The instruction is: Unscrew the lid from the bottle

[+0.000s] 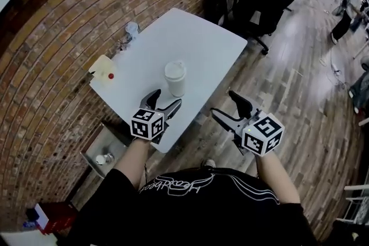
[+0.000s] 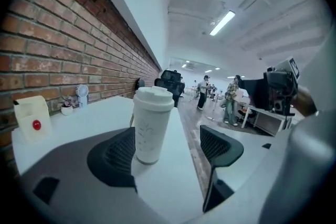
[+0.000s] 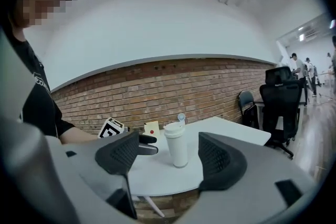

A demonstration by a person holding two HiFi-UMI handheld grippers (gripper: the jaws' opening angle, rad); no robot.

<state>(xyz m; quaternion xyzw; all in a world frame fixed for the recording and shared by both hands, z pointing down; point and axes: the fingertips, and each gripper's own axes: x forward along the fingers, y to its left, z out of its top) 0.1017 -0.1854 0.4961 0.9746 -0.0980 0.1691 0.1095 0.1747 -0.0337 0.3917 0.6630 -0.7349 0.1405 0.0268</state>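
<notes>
Bottle [image 1: 174,79] lidded, upright on table [image 1: 202,43], left claw [image 1: 167,97] wide beside it, right claw [image 1: 223,104] wide, empty

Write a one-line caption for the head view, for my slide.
Left gripper and right gripper, both open, face the lidded white bottle standing upright on a white table.

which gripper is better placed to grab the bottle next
Left: the left gripper is open right beside the bottle; the right gripper hangs farther away, off the table edge.

Bright even light from ceiling strips [image 2: 222,22], soft shadows, heavy fisheye bending, dark corners
</notes>
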